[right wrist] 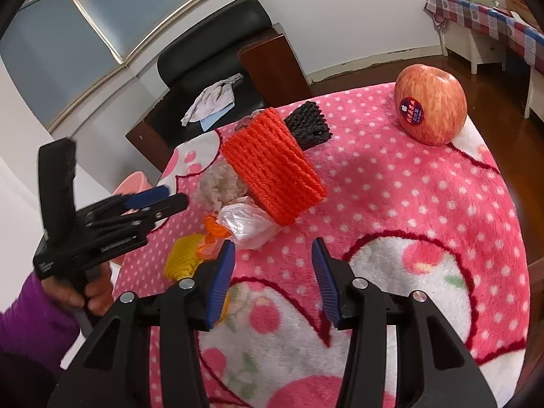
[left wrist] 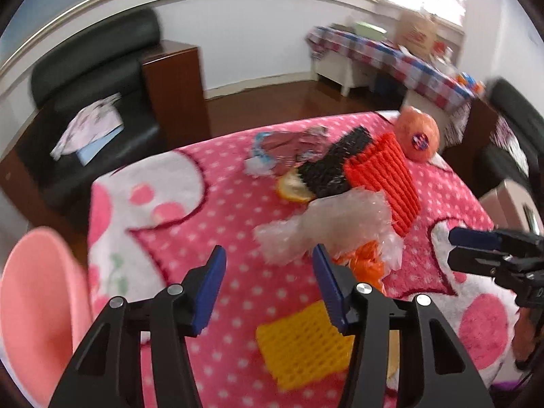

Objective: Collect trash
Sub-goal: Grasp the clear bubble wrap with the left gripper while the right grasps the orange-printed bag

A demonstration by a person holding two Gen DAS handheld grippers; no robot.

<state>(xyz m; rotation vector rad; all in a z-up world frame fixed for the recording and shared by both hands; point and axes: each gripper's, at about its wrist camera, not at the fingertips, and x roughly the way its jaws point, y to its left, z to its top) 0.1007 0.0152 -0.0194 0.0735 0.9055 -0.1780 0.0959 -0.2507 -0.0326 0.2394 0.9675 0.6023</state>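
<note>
Hovering near the orange net (right wrist: 272, 166), left gripper (left wrist: 268, 272) and right gripper (right wrist: 273, 263) both gape empty. Best pinch the plastic wrap (right wrist: 246, 224) beside the net, low. Skip the apple (right wrist: 430, 103).

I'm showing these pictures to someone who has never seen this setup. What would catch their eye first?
Probably the bright pink polka-dot blanket covering the table, with the orange foam net lying at the heart of a litter pile: a black net behind it, crumpled clear plastic and a yellow net in front. Next, the red apple with a sticker, alone at the far corner. Both hand-held grippers, left and right, hover open over the blanket.
</note>
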